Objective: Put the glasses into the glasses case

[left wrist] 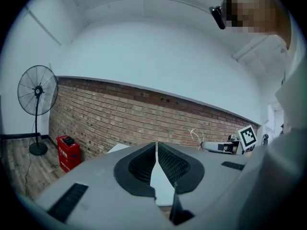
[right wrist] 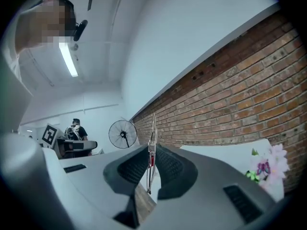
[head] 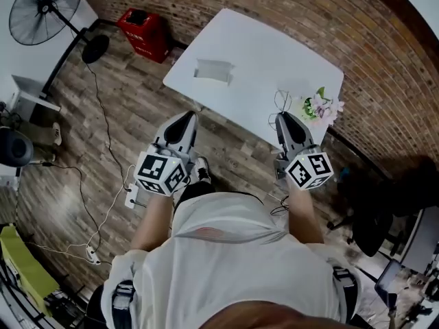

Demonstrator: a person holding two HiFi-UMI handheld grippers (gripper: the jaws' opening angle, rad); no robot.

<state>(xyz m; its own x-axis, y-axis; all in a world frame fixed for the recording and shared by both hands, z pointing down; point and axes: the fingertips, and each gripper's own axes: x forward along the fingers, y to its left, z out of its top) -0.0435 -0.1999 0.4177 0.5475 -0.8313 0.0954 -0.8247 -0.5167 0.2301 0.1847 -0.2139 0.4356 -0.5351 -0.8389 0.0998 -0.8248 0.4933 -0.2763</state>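
The glasses case [head: 213,70], a pale box, lies on the white table [head: 274,53] towards its left end. My right gripper [head: 282,117] hovers at the table's near edge and is shut on the glasses [right wrist: 151,147], a thin wire frame standing upright between the pads. In the head view the glasses [head: 282,101] stick out past the fingertips. My left gripper [head: 188,117] is held level short of the table, its jaws closed tip to tip [left wrist: 156,145] with nothing between them. The two grippers are side by side, and the case lies beyond them, between the two.
A bunch of artificial flowers [head: 320,105] lies on the table's right end, close to the right gripper. A standing fan [head: 44,9] and a red box [head: 145,33] stand on the wooden floor at the left. Cables and a power strip [head: 130,196] lie by my feet. A brick wall backs the table.
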